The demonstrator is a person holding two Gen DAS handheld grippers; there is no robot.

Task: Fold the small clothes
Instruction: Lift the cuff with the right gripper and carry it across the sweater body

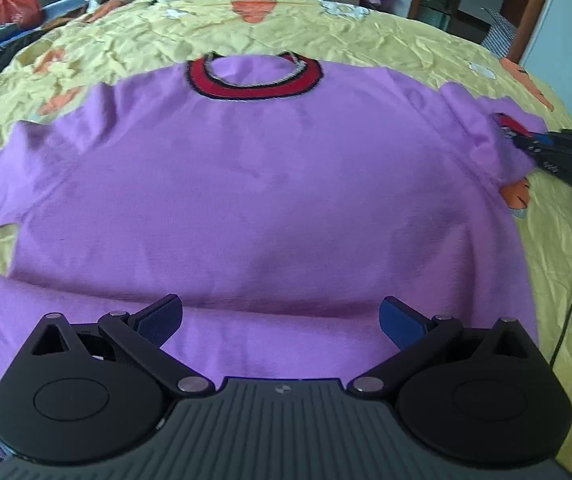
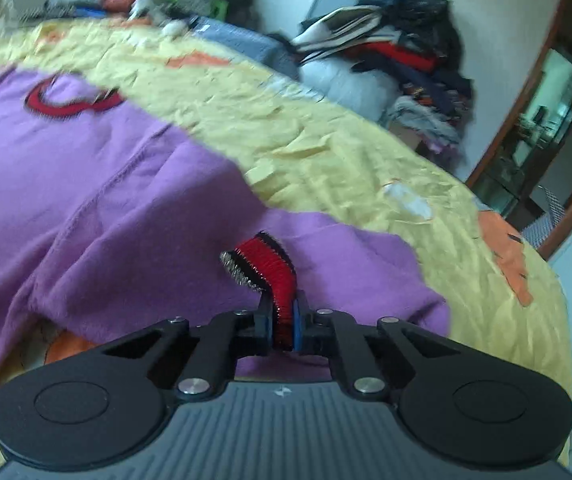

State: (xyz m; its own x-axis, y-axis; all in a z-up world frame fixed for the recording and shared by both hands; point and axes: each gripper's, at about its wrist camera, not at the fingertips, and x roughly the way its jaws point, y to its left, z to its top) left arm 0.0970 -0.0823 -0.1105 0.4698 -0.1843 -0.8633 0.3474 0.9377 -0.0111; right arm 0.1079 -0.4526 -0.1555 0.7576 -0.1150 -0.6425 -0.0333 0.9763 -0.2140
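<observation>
bed: yellow bedspread [image 1: 366, 36] | on it: purple sweater [image 1: 245, 184], spread flat

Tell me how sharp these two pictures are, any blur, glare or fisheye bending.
Left wrist view: mostly sharp, soft even light, no glare; the bedspread bulges into a curve around the purple sweater. Right wrist view: motion blur smears the sweater and background clutter, yet the red cuff clamped in the right gripper stays crisp.

No readable words, brand names or numbers appeared in either view. The only mark was a small pale emblem [image 1: 281, 389] on each gripper's ribbed grey body, perhaps a logo, too tiny to make out.
</observation>
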